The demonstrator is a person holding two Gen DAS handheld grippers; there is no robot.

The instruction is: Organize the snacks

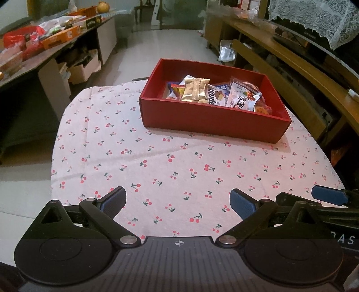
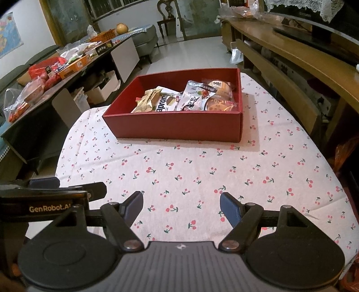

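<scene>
Each hand-held gripper, left (image 1: 177, 202) and right (image 2: 181, 205), hangs wide open and empty at the bottom of its frame, while the snacks (image 2: 184, 98) lie in the red box (image 2: 175, 128) at center, so the sorting seems finished unless more snacks come.

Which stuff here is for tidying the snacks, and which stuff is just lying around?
For the job:
- red rectangular cardboard box on the cherry-print cloth
- gold foil snack packet inside it
- white printed snack bag inside it
- left gripper and right gripper, both open and empty

Just lying about:
- cluttered dark side table
- wooden TV stand
- white lace cover
</scene>
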